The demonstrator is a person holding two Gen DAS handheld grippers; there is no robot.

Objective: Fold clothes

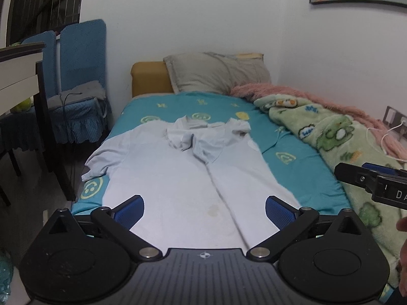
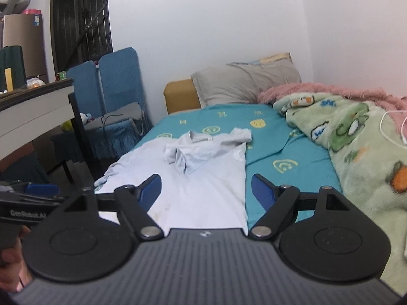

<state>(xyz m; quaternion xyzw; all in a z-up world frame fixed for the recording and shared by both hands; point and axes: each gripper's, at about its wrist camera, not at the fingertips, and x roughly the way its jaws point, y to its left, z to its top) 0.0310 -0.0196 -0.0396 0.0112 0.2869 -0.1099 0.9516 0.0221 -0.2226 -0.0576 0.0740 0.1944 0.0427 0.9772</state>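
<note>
A pale blue-white polo shirt lies spread on the teal bed sheet, collar toward the pillow, its right side folded in over the middle and its left sleeve hanging at the bed's edge. My left gripper hovers over the shirt's hem, open wide, nothing between its blue pads. In the right wrist view the same shirt shows under my right gripper, which also stands open and empty above the hem's right edge. The right gripper's body shows at the right of the left wrist view.
A grey pillow and a yellow headboard stand at the far end. A green cartoon blanket and a pink one are heaped along the wall side. Blue chairs and a desk stand left of the bed.
</note>
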